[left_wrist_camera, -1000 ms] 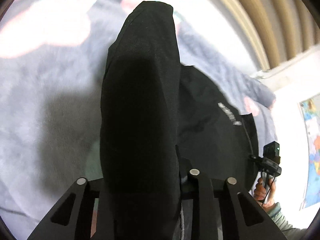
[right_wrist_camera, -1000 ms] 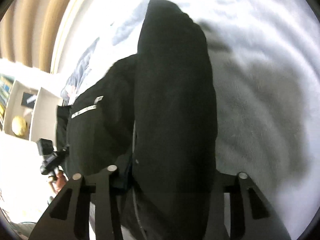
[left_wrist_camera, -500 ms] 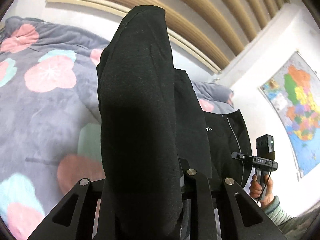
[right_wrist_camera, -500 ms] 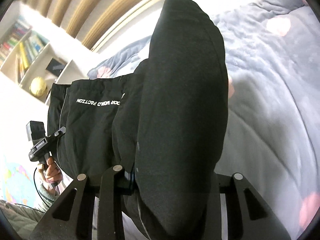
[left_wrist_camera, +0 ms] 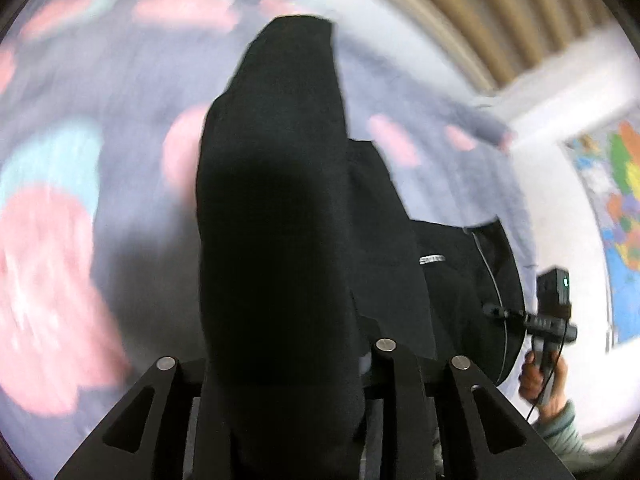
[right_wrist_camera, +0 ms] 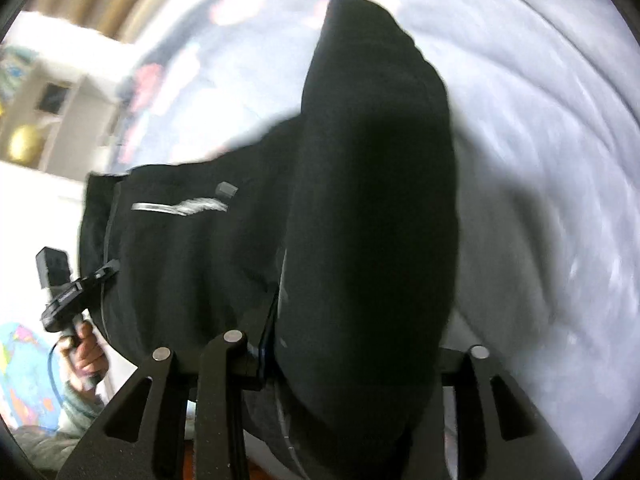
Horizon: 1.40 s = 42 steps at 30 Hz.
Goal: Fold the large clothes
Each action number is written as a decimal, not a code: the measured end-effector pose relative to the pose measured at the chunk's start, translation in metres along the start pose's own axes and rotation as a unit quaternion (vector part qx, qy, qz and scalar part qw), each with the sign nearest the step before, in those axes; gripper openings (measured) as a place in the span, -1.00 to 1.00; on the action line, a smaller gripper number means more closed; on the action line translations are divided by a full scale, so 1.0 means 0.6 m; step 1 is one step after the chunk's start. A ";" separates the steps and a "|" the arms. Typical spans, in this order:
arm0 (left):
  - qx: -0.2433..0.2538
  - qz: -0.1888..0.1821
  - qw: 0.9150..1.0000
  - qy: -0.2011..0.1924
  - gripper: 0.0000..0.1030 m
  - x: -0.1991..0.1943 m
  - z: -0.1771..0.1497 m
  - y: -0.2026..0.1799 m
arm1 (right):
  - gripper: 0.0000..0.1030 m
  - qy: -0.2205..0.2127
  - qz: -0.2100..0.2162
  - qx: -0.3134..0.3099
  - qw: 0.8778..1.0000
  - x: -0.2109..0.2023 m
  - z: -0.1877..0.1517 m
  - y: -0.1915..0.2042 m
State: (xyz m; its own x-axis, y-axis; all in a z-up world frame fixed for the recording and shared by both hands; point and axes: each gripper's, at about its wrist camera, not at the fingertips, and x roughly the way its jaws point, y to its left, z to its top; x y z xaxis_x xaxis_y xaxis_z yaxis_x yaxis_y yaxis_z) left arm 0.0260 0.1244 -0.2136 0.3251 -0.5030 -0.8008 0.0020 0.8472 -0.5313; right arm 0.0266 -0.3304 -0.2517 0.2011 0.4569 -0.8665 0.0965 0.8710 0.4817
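A large black garment (left_wrist_camera: 276, 240) with a white printed line (right_wrist_camera: 180, 207) hangs stretched between my two grippers above a bed. My left gripper (left_wrist_camera: 288, 364) is shut on one end of it; a thick black fold drapes over the fingers and hides them. My right gripper (right_wrist_camera: 352, 360) is shut on the other end, its fingers likewise covered by a fold (right_wrist_camera: 372, 220). Each gripper shows in the other's view, held in a hand: the right one in the left wrist view (left_wrist_camera: 552, 320), the left one in the right wrist view (right_wrist_camera: 68, 292).
A grey blanket (left_wrist_camera: 100, 160) with pink and teal flowers covers the bed below; it also shows in the right wrist view (right_wrist_camera: 540, 140). A slatted headboard (left_wrist_camera: 500, 8), a wall map (left_wrist_camera: 616, 184) and a white shelf with a yellow ball (right_wrist_camera: 24, 144) lie beyond. Both views are motion-blurred.
Both grippers have tilted back down toward the bed with the garment still held. Half a second ago they pointed higher, at the headboard and wall.
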 end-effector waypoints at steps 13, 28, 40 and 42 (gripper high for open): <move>-0.069 0.098 0.993 -0.006 0.27 0.011 -0.009 0.119 | 0.38 -0.052 -0.054 0.076 0.994 -0.067 -0.047 -0.082; 0.128 0.149 0.980 -0.026 0.27 0.012 -0.024 -0.112 | 0.38 -0.077 -0.138 -0.112 0.981 -0.026 -0.001 0.153; 0.050 0.133 0.989 0.047 0.38 0.149 -0.035 -0.040 | 0.54 -0.024 -0.221 -0.131 0.966 0.128 -0.017 0.134; 0.059 0.142 0.987 0.045 0.42 0.157 -0.034 -0.045 | 0.57 -0.024 -0.224 -0.130 0.966 0.132 -0.018 0.132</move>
State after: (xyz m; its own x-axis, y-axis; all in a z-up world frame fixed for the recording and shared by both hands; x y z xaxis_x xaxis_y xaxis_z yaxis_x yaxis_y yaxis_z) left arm 0.0372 0.0507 -0.2803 0.2435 -0.2520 -0.9366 0.0343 0.9673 -0.2514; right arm 0.0397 -0.2233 -0.2838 0.2421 0.0202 -0.9700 -0.0623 0.9980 0.0052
